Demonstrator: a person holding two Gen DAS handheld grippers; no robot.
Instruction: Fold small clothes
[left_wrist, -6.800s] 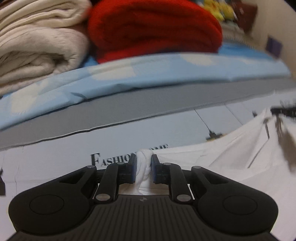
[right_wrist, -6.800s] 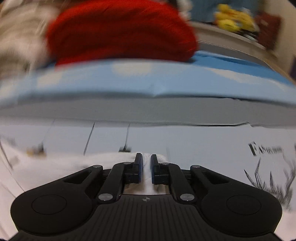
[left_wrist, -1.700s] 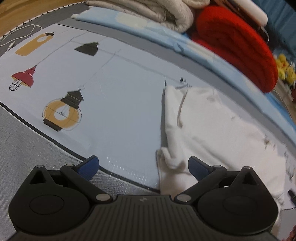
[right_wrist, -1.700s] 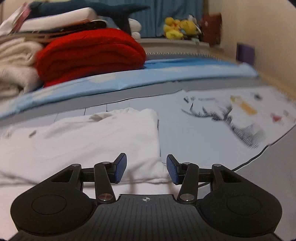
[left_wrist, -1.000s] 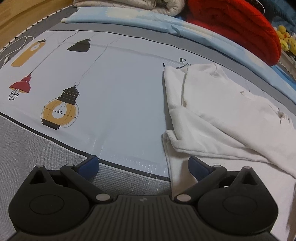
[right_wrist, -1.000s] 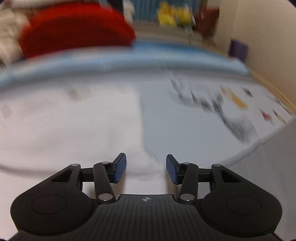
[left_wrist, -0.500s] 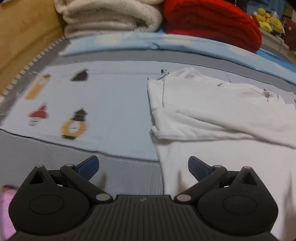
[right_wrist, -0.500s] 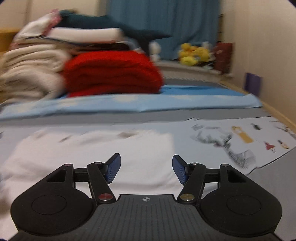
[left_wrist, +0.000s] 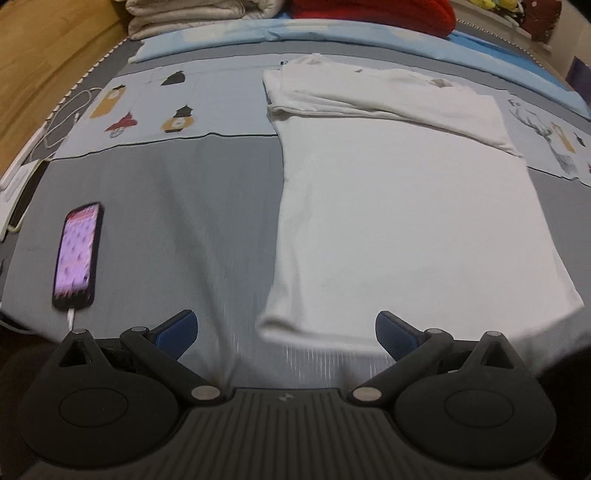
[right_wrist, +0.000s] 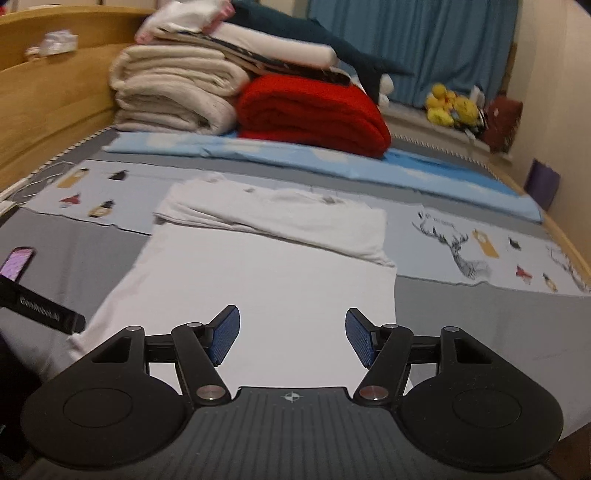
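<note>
Now we see the white cotton T-shirt (left_wrist: 406, 206) lying flat on the grey bed (left_wrist: 184, 206), top part folded over, bare cover along both side edges. Our left hand-held gripper (left_wrist: 284, 330) and right hand-held gripper (right_wrist: 292, 338) hover above its near hem, angled downward, both spread wide and holding nothing.

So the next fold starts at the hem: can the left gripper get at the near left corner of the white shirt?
Probably yes. The left gripper has its jaws wide open and empty, with the white shirt corner lying flat between them, nothing covering it.
</note>
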